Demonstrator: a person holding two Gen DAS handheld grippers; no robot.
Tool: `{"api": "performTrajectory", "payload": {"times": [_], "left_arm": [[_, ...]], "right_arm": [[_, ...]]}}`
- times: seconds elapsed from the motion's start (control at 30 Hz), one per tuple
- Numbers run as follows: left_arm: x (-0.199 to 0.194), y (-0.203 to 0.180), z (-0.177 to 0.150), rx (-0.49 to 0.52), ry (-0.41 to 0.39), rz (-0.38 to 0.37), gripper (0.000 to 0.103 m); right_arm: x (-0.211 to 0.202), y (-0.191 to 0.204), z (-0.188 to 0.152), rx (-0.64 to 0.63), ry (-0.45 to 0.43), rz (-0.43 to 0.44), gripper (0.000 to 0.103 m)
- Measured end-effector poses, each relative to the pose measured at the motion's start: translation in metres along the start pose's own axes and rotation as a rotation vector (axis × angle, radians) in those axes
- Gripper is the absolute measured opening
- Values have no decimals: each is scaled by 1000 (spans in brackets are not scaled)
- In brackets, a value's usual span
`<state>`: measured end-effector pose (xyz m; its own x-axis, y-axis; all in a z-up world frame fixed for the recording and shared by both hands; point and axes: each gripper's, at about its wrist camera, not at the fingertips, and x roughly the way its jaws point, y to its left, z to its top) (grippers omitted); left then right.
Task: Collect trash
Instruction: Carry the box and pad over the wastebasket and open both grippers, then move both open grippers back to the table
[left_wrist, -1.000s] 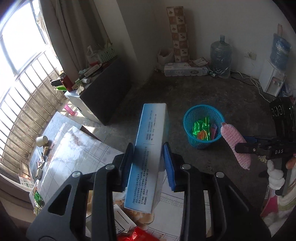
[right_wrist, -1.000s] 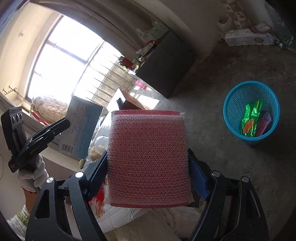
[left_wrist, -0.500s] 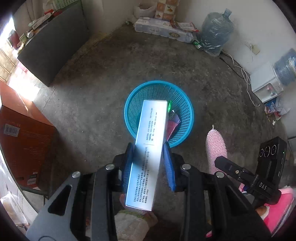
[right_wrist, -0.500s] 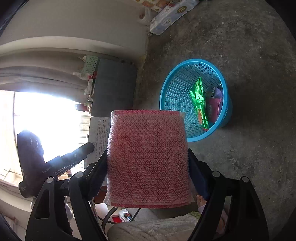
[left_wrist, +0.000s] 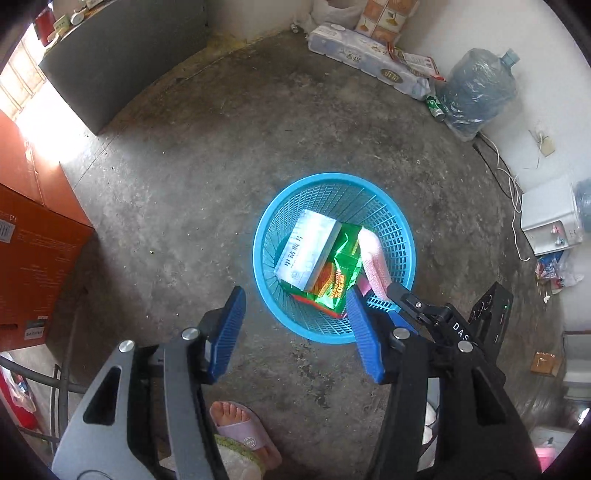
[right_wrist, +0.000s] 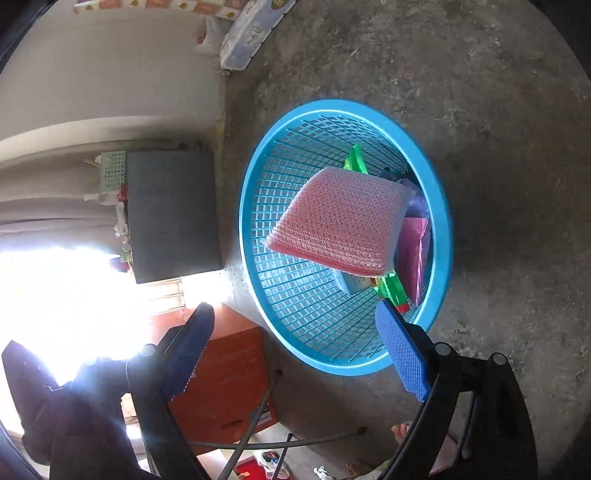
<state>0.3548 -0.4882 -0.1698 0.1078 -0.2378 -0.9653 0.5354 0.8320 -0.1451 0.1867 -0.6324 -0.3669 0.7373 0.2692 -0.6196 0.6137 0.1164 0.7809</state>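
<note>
Blue mesh basket (left_wrist: 400, 254) sits on bare concrete floor (left_wrist: 177, 177), roughly mid-frame in both views. Inside: white box (left_wrist: 308, 254) lying tilted on a green wrapper (left_wrist: 341, 266), w/ a pink mesh pad (left_wrist: 373, 258) at the basket's right side in left wrist view. Left gripper (left_wrist: 293, 328) hangs over the basket's near rim, jaws wide apart & opening, nothing btwn them; the box is clear of both pads, down in the basket. Right gripper (right_wrist: 295, 350) also gapes wide, jaws opening, nothing gripped; the pad (right_wrist: 340, 221) is out ahead of its fingers, apart from them, over the basket (right_wrist: 255, 258) interior; whether it's resting or mid-air I can't tell. Left view only: right gripper's body from outside, its tip at the basket's right rim just beside the pad; person's foot (left_wrist: 240, 424) in a pink slipper at bottom; water jug (left_wrist: 476, 92) & white dispenser (left_wrist: 550, 214) by the far wall. Right view only: pad's broad face, a purple-pink pack (right_wrist: 415, 251) under it, sunlit window glare at left. Both show the orange carton (left_wrist: 33, 266) and dark cabinet (left_wrist: 122, 62).
</note>
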Motion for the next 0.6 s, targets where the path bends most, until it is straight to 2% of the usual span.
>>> {"api": "performTrajectory", "payload": {"times": [0.13, 0.3, 0.5, 0.6], "left_arm": [[-38, 18, -14, 13, -56, -1, 53], [-107, 38, -44, 52, -131, -26, 53], [-205, 57, -116, 107, -251, -30, 54], [-250, 71, -161, 110, -342, -38, 57]], "right_arm": [[-27, -5, -16, -29, -25, 0, 86], [-76, 13, -40, -109, -69, 30, 86], [-139, 60, -85, -300, -102, 52, 86], [-162, 86, -113, -399, -96, 60, 86]]}}
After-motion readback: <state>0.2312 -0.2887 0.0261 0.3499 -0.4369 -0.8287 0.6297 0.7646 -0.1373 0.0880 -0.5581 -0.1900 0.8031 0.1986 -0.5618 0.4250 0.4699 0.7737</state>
